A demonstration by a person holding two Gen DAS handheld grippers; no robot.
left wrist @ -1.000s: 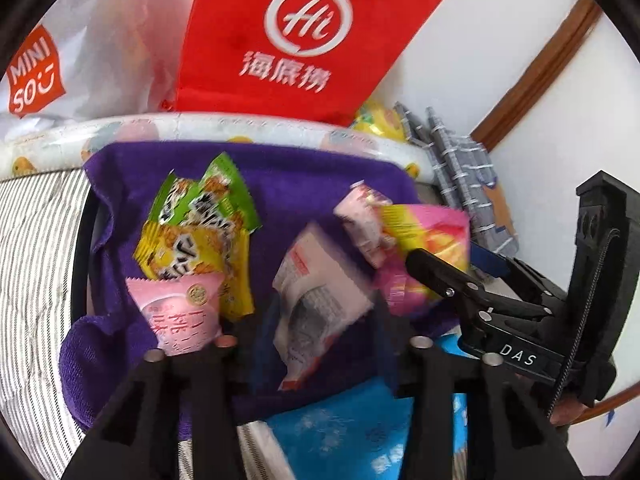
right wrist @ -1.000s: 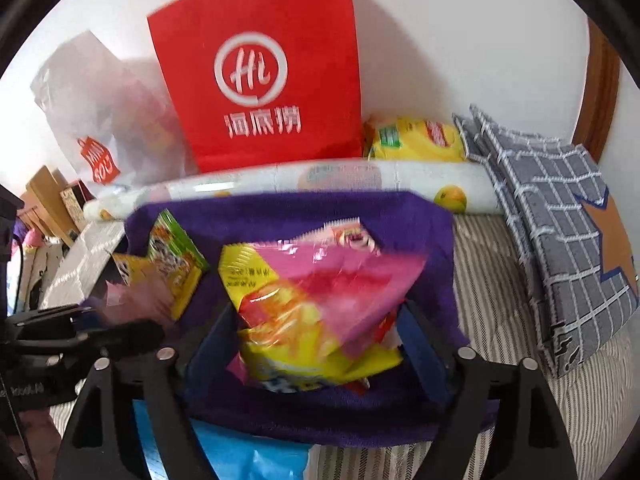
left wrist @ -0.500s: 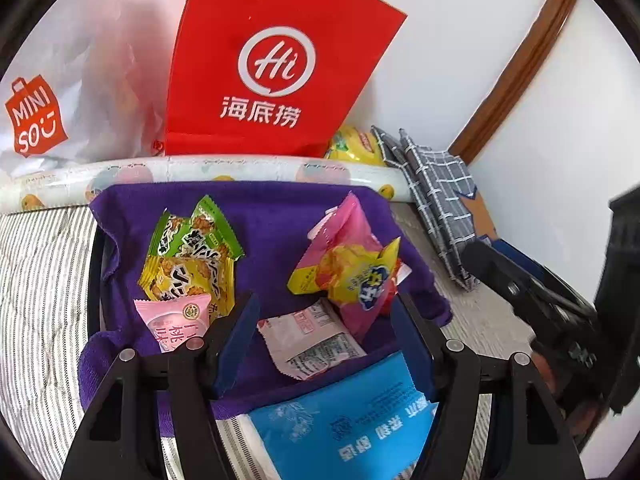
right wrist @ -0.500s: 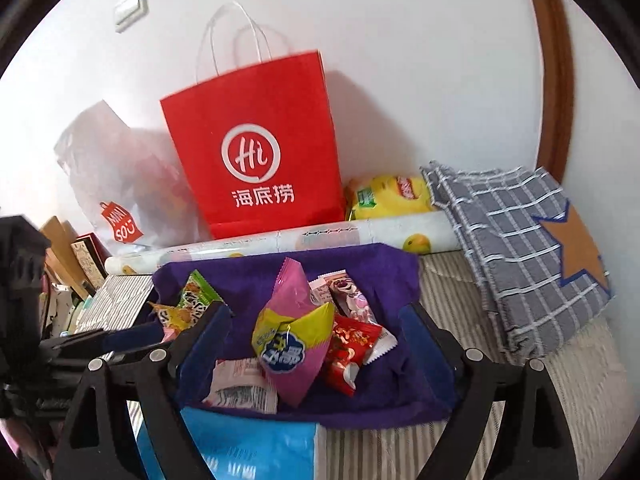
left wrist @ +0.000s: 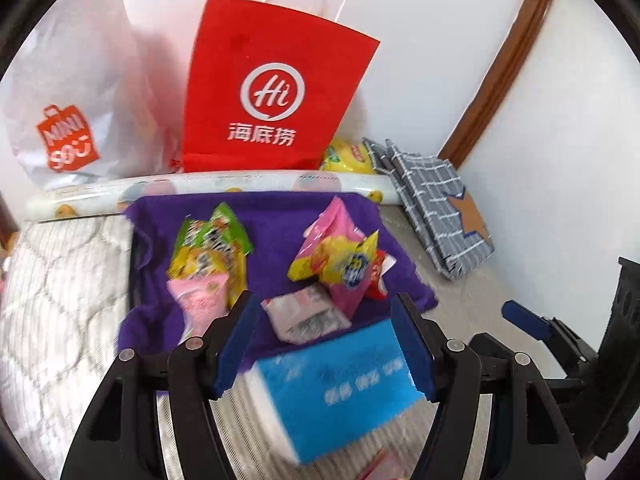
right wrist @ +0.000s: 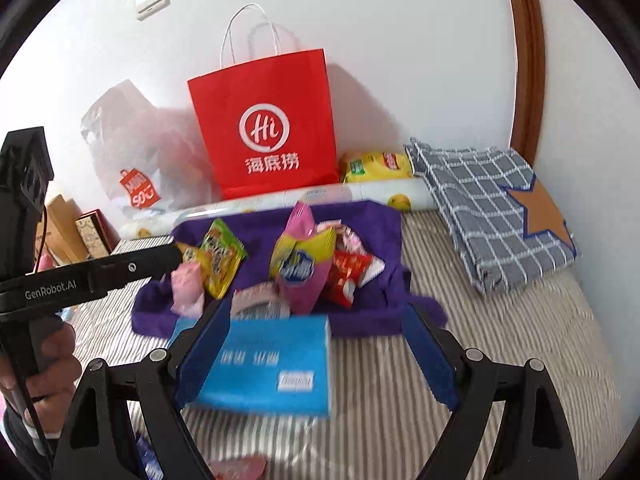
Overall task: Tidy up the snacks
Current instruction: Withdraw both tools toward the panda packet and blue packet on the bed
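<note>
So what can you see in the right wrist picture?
Snack packets lie piled on a purple towel on a striped bed, beyond the open, empty right gripper. A blue tissue pack lies nearer; a red paper bag stands by the wall.

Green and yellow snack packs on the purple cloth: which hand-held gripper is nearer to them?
Left. The left hand-held gripper has its tip right beside the green and yellow snack packs; the right hand-held gripper hangs over the blue box, apart.

2 wrist views, downward, sharing purple cloth
</note>
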